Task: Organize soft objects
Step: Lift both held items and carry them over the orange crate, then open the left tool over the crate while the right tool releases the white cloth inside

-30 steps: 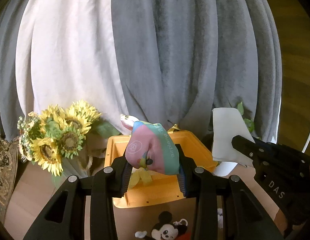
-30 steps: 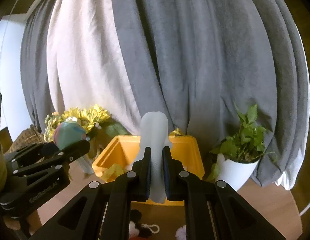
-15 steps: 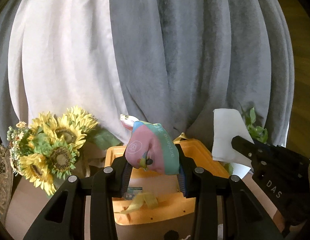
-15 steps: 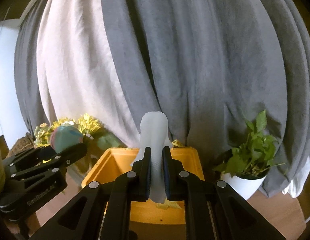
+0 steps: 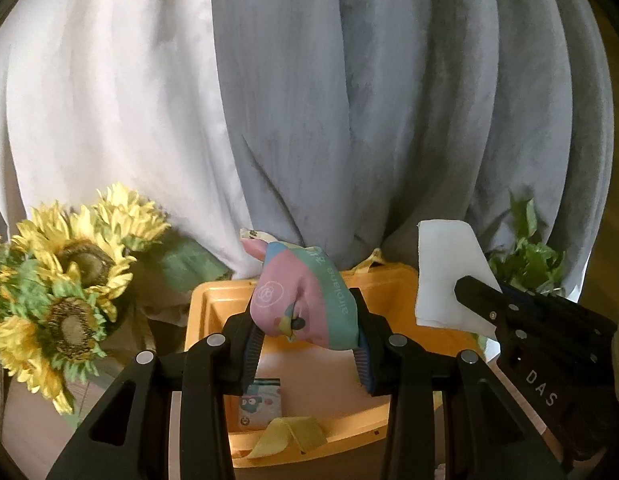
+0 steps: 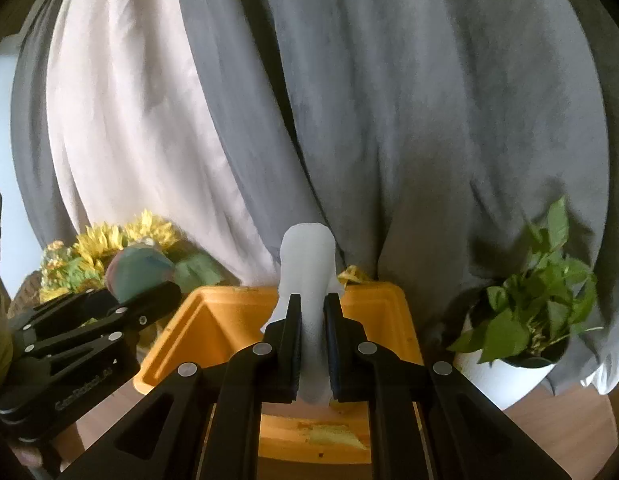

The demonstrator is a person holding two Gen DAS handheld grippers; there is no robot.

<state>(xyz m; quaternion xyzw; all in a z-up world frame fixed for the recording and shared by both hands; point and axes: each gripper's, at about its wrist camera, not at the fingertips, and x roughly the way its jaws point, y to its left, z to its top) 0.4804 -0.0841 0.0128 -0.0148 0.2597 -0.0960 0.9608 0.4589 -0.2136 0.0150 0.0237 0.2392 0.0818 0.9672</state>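
Sunflowers [image 5: 69, 280] left, potted plant [image 6: 525, 320] right of bin [image 6: 213, 320].

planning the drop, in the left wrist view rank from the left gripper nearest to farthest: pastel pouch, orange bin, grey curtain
1. pastel pouch: clamped in the left gripper.
2. orange bin: just below and ahead, open.
3. grey curtain: backdrop behind the bin.

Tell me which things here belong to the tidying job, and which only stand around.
Job: pastel pouch in left tool; white cloth in right tool; orange bin.
Around: sunflowers, potted plant, curtains.
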